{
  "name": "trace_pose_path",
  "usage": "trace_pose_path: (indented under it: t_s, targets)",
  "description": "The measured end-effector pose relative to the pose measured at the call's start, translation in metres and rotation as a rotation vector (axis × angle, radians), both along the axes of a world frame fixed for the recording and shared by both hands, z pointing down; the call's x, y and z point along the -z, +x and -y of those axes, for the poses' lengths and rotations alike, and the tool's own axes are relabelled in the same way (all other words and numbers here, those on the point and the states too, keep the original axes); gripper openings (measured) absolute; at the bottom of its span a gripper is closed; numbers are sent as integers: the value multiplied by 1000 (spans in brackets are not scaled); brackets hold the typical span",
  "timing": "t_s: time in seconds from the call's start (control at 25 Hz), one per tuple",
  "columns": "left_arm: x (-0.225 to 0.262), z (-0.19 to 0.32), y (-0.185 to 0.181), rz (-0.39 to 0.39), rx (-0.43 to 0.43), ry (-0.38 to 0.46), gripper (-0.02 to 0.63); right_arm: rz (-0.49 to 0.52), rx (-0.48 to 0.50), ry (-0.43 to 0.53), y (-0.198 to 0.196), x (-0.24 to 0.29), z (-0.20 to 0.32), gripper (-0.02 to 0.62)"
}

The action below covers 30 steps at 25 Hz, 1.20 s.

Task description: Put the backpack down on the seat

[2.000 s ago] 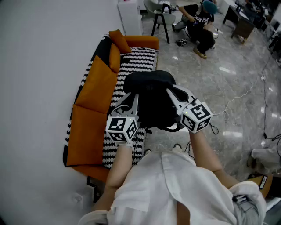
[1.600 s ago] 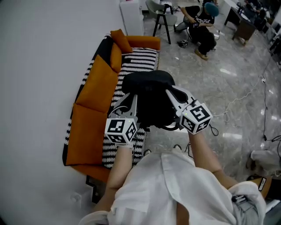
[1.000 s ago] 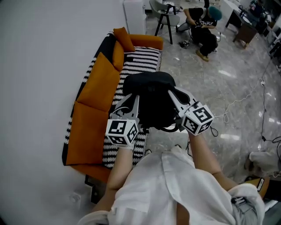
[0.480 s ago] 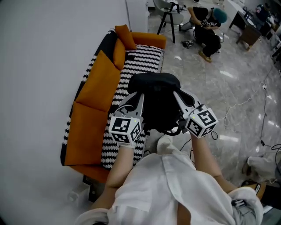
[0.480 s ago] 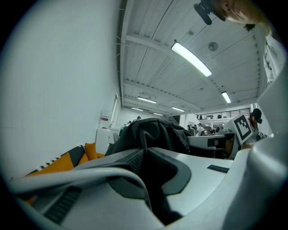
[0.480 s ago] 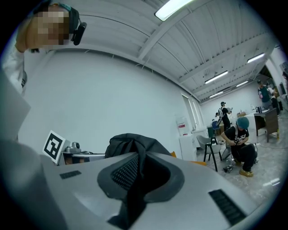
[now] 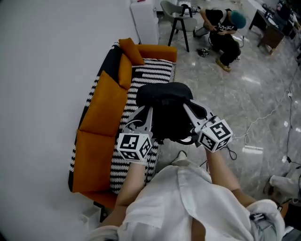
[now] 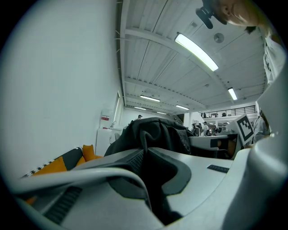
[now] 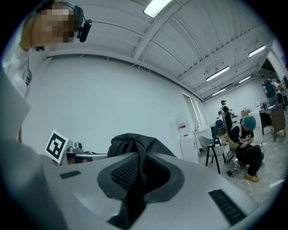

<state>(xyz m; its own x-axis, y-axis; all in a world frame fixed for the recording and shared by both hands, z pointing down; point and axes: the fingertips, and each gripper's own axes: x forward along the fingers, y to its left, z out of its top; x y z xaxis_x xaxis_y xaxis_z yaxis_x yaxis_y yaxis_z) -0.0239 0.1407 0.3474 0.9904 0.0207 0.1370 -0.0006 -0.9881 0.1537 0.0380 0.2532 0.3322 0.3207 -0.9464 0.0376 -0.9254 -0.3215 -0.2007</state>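
A black backpack [image 7: 165, 109] hangs in the air between my two grippers, over the front edge of the sofa's black-and-white striped seat [image 7: 141, 84]. My left gripper [image 7: 146, 114] is shut on a fold of the backpack's left side, and the dark fabric [image 8: 153, 134] runs between its jaws in the left gripper view. My right gripper [image 7: 189, 111] is shut on the right side. In the right gripper view the fabric [image 9: 130, 143] is pinched between the ribbed pads [image 9: 120, 173]. Both grippers point about level.
The sofa has orange back cushions [image 7: 101, 108] and an orange pillow [image 7: 129, 48], against a white wall. A white cabinet [image 7: 143, 19], a chair [image 7: 176, 14] and a crouching person [image 7: 226, 30] are beyond it. A cable [image 7: 263, 120] lies on the marble floor.
I have stepped forward alongside the sofa, and both grippers carried the backpack with me at about the same height. Both grips stay unchanged.
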Motion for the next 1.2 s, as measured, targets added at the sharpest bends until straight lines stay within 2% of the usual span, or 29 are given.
trace_pose_path:
  t_s: [0.36, 0.6, 0.96, 1.2]
  targets:
    - [13, -11, 76, -38, 8, 12, 38, -39, 6, 13, 77, 16, -10, 41]
    - [6, -1, 117, -33, -13, -19, 38, -25, -20, -7, 115, 11, -1, 41]
    - [-35, 53, 197, 9, -61, -99, 37, 57, -45, -75, 193, -29, 52, 43]
    - [-32, 114, 254, 14, -102, -119, 37, 57, -60, -95, 255, -25, 117, 43]
